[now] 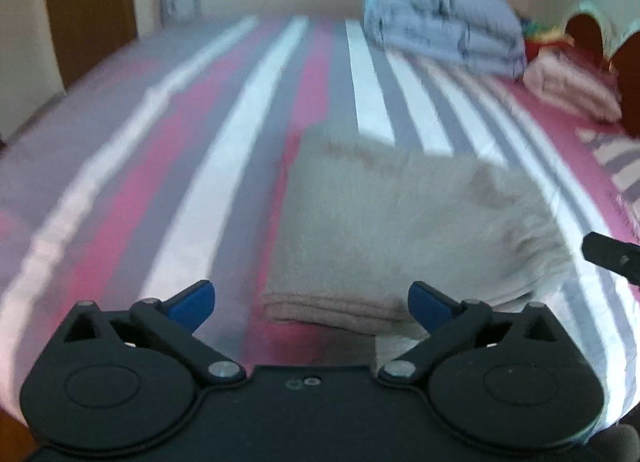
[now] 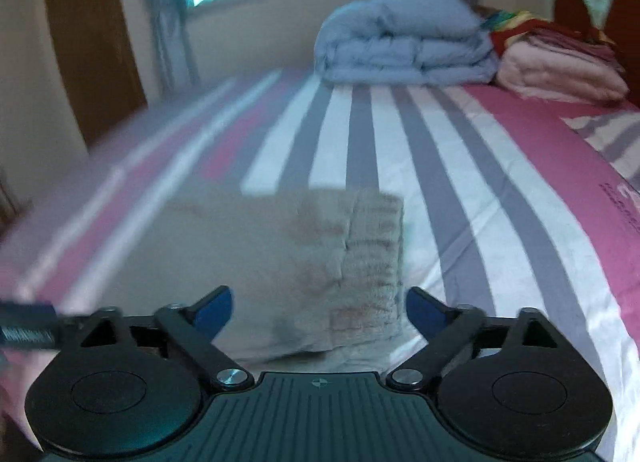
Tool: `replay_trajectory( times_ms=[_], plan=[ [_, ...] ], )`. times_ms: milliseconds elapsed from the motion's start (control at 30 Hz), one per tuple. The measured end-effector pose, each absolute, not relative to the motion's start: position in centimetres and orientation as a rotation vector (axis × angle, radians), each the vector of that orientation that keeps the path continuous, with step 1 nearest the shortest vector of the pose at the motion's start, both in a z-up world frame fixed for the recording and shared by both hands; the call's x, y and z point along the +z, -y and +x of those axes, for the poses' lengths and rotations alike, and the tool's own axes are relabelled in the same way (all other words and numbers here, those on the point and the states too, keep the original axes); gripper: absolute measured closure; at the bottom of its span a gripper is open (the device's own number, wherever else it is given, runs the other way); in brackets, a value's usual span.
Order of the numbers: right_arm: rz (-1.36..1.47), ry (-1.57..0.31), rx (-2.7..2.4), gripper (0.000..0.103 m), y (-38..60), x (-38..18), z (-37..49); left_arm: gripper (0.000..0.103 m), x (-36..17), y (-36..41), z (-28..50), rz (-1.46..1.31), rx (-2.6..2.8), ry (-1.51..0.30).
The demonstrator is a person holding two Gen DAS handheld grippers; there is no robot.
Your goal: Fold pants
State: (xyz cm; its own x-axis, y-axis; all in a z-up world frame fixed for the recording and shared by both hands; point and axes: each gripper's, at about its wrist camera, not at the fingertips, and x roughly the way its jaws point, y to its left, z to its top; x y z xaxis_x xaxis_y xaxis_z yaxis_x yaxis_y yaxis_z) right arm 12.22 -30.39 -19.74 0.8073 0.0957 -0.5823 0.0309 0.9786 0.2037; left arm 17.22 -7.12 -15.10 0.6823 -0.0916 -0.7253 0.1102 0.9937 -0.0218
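- Left gripper: jaws spread wide, nothing between them. It hovers just short of the pants, whose stacked near edge sits at 12 to 1 o'clock from the fingertips.
- Right gripper: also spread and empty. The pants lie at 12 o'clock, and the ribbed waistband at 1 o'clock is their right-hand end.
- The pants look like a compact, layered rectangle on the striped sheet, so my judgement is that the folding is nearly or fully done. What remains is squaring and flattening.
- To do that well: keep both jaws apart, bring them down flat at opposite ends, and press lightly. Dragging sideways would probably slide the top layers off the lower ones.
- If an edge needs trimming up, pinch all the layers at a corner together, not just the top one.
- The blue duvet and pink stack at 1 to 2 o'clock sit well apart and need no attention.
- Both views are blurred by motion, so fine creases cannot be judged.
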Motion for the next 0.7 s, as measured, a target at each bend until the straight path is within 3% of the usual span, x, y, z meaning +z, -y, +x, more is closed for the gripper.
replay_trajectory(
  times_ms=[133, 300, 700],
  plan=[
    [0.214, -0.543, 0.041, 0.000, 30.0, -15.3, 8.1, 0.006, -11.2, 7.7, 12.5, 0.084, -0.109, -0.729],
    [0.160, -0.480, 0.031, 0.000, 27.6, -10.6, 3.0, 0.006, -7.5, 7.4, 8.0, 0.070, -0.117, -0.678],
    [0.152, -0.414, 0.057, 0.000, 24.8, -6.4, -5.3, 0.006, -2.6, 7.1, 1.4, 0.036, -0.199, -0.616]
  ],
)
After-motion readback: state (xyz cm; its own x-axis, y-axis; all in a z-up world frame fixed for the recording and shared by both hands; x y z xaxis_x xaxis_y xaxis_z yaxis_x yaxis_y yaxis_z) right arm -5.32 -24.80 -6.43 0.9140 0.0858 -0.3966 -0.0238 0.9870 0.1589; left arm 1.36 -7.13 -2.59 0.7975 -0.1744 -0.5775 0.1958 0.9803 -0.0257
